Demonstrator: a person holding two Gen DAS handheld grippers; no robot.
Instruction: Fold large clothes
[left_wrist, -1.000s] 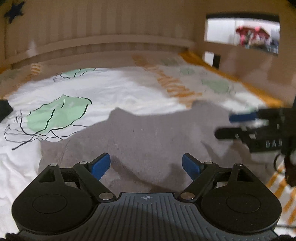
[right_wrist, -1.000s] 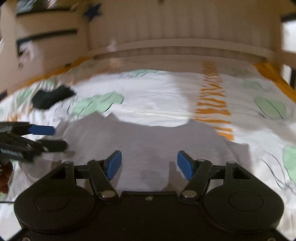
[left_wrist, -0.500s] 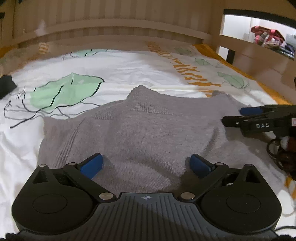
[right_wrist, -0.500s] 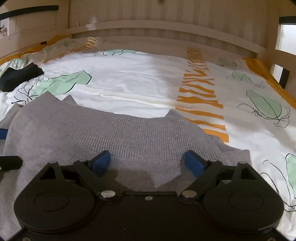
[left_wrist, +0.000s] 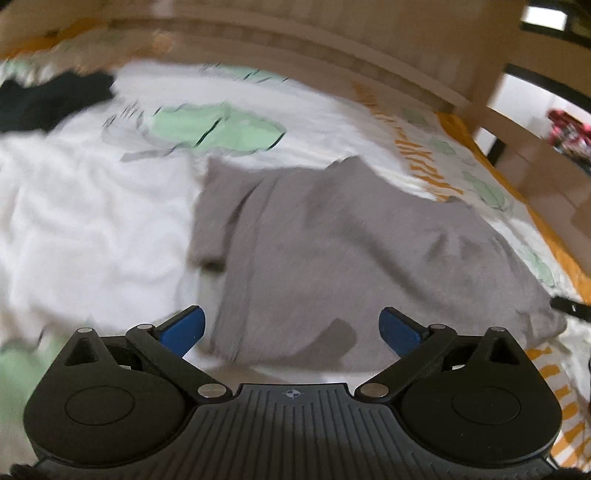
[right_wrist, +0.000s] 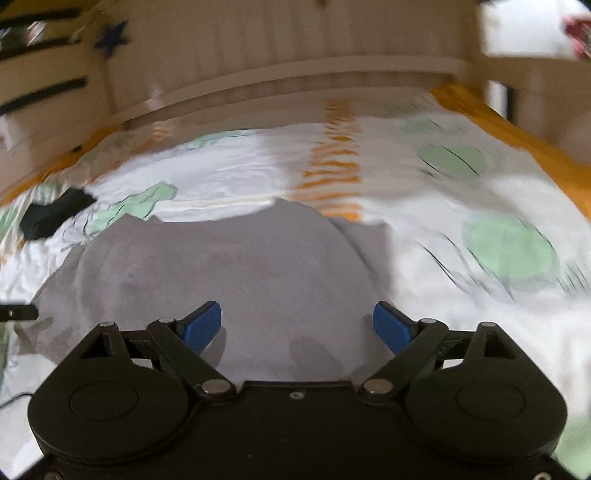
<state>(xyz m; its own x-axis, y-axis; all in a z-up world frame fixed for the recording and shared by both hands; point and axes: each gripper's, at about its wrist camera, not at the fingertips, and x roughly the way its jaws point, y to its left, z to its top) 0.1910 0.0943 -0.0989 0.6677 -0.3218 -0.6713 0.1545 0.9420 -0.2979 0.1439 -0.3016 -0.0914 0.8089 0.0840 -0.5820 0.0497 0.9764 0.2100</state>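
Observation:
A grey knit sweater (left_wrist: 332, 251) lies folded and flat on the bed sheet (left_wrist: 85, 221), which is white with green leaves and orange stripes. My left gripper (left_wrist: 291, 325) hovers over the sweater's near left edge, open, with nothing pinched. My right gripper (right_wrist: 297, 325) is above the sweater (right_wrist: 229, 273) near its right edge. Its jaws are opening, and the cloth lies below the blue pads (right_wrist: 203, 325), not gripped. A fingertip of each gripper shows at the edge of the other's view. Both views are blurred.
A black garment (left_wrist: 48, 99) lies bunched at the far left of the bed, also seen from the right wrist as a black garment (right_wrist: 51, 218). A wooden headboard (right_wrist: 295, 77) closes the far side. A wooden side rail (left_wrist: 517, 140) runs along the right.
Both pairs of jaws have spread wider. The left wrist view has swung left, so the sweater now sits to the right. The right wrist view has swung right, over the sweater's right edge.

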